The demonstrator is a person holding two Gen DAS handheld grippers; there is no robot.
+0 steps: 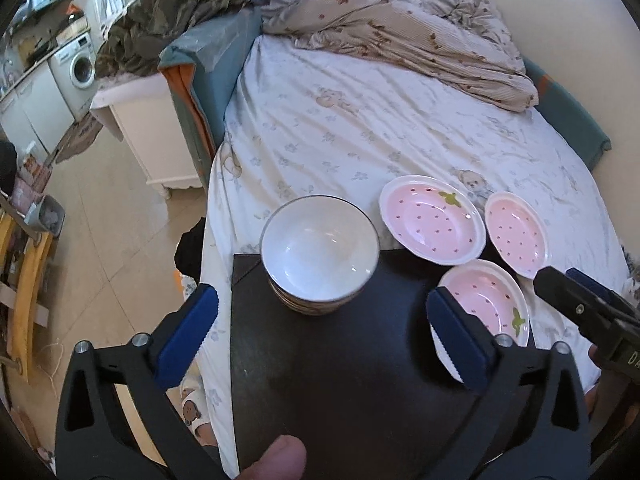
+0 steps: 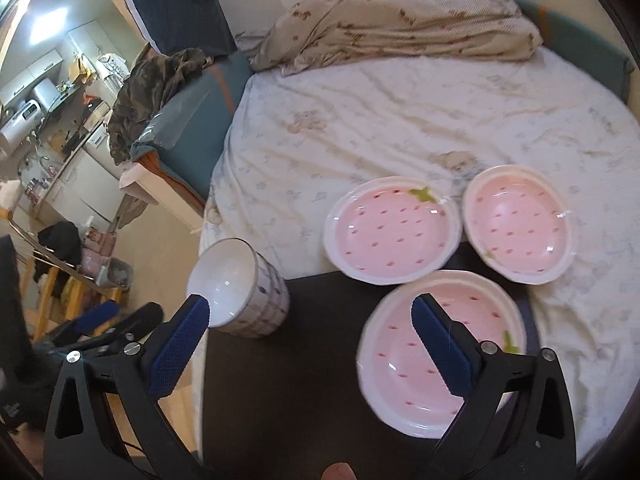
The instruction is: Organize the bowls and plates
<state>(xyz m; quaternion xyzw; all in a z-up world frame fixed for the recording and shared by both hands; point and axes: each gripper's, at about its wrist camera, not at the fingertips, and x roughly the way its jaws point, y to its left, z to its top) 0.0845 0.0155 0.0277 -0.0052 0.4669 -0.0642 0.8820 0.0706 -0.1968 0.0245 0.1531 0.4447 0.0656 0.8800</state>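
Listing what lies before my two sets of jaws, both standing wide with nothing between them.

Item: stack of bowls (image 1: pixel 319 248), white inside, blue-patterned outside, nested on the dark board (image 1: pixel 352 380) near its left far corner. Ceramic, I judge: stiff, heavy for its size, glazed and slippery, breakable. Best hold is over the rim wall, one pad inside and one outside; the stack could shift if lifted by the top bowl alone.

Item: three pink strawberry plates. Near plate (image 2: pixel 436 352) lies on the board's right side under my right gripper (image 2: pixel 308 344). Middle plate (image 2: pixel 390 232) and far-right plate (image 2: pixel 520 222) rest mostly on the bed sheet (image 2: pixel 380 120), just beside one another, their near edges at the board. Shallow, thin-rimmed, likely chippy; take them by the raised rim, as the flat face offers nothing to pinch.

Item: my left gripper (image 1: pixel 320 344) hangs above the board in front of the bowls.

Surroundings: crumpled quilt (image 1: pixel 404 32) at the bed's far end, well apart. The soft sheet is poor footing for stacking. The board's left edge sits close to the bed's drop to the floor.
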